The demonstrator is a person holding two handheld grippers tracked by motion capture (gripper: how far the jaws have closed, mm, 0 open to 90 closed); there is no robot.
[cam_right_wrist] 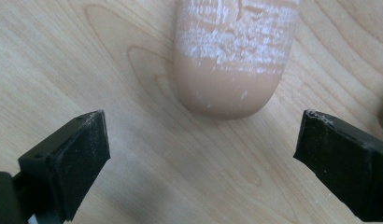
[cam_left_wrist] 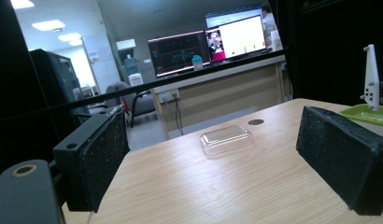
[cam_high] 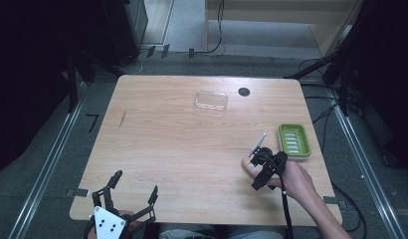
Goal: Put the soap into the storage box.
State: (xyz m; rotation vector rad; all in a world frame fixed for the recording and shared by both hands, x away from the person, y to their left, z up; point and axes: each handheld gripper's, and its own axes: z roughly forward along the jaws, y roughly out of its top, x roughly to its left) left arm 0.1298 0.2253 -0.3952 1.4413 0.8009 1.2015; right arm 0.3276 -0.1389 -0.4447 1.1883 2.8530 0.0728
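The right gripper, jaws spread wide, hangs just over the peach soap bar lying flat beside the green soap dish — looks solid but probably slick, so I'd pinch across its long flat sides, mid-length.

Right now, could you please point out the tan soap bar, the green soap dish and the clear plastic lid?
tan soap bar (cam_right_wrist: 231,70): right gripper view, its rounded end.
green soap dish (cam_high: 305,142): high view, its right rim.
clear plastic lid (cam_high: 211,100): high view, its flat top.
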